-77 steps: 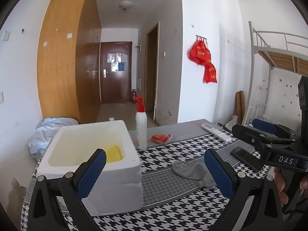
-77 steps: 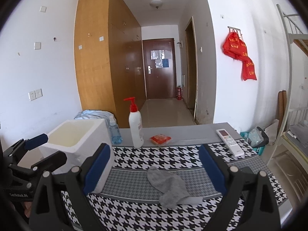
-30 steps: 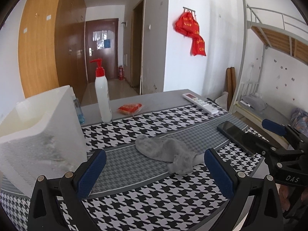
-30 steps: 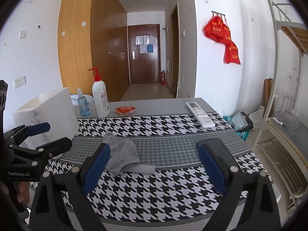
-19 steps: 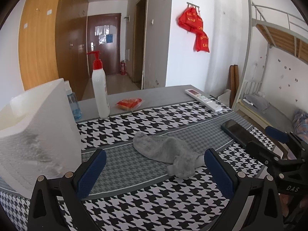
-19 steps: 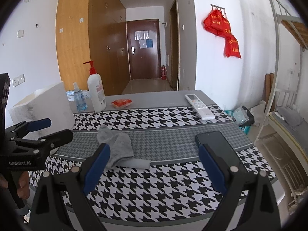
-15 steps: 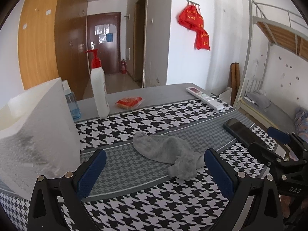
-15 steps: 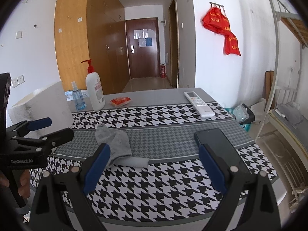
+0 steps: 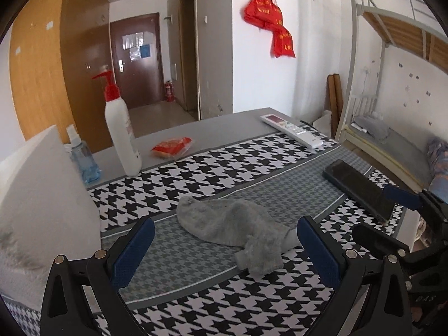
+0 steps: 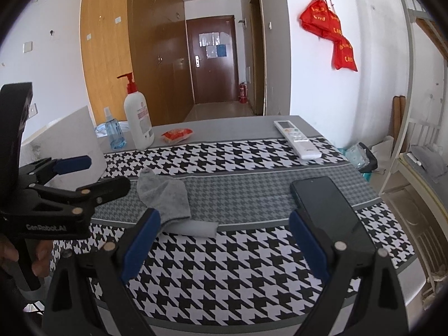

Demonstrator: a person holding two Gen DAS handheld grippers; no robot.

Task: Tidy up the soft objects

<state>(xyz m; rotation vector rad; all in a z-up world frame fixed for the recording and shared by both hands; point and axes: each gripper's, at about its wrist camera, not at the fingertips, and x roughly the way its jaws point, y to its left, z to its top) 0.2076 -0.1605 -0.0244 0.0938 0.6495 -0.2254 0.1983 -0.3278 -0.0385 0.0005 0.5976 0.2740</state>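
Hovering over a grey sock [image 9: 238,228] near the table's [image 10: 238,294] front edge.

Holding the left gripper [image 9: 224,252] and the right gripper [image 10: 224,238] with fingers spread wide, gripping nothing; lying crumpled on the grey band, right of the foam box [image 9: 42,210].

Left wrist camera is sitting low over the worktop [image 9: 212,308], close in, looking forward and slightly rightward between its own fingers [image 9: 131,247] toward the doorway. Right wrist camera is riding a little higher, facing straight down the hallway. Both views are sharing the grey sock [image 9: 235,229] [image 10: 165,196], phone [image 9: 358,190] [image 10: 324,198], remote and pump bottle.
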